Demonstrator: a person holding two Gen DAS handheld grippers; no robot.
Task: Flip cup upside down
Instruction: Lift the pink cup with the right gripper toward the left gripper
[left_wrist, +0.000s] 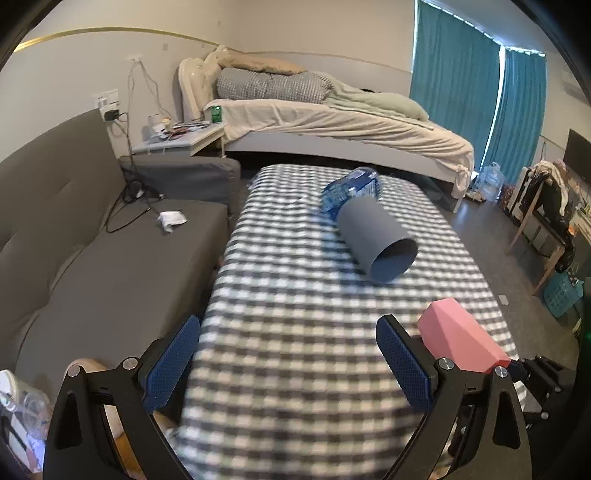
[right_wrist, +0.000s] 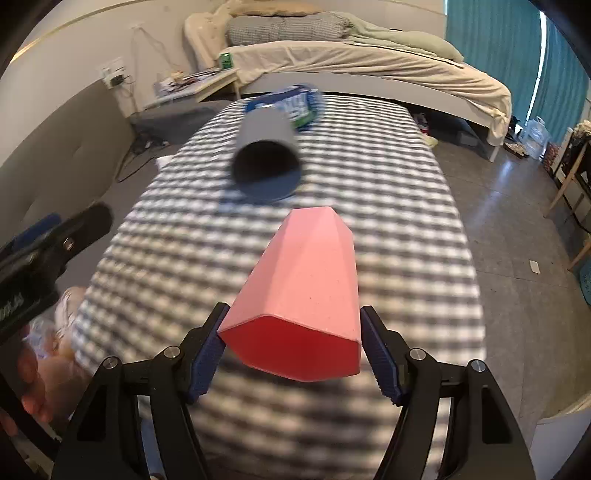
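- Right wrist view: our right gripper (right_wrist: 291, 350) squeezes the pink cup (right_wrist: 306, 291), lifted sideways, near the grey cup (right_wrist: 267, 155).
- Our left gripper (left_wrist: 288, 363) gapes, holding nothing.
- Next, we think: turn it mouth-down.

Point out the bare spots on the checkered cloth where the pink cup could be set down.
Bare cloth lies between the left gripper and the grey cup, and along the left edge beside the sofa. The far end is crowded: the grey cup lies on its side touching the blue bottle. The right gripper holds the pink cup.
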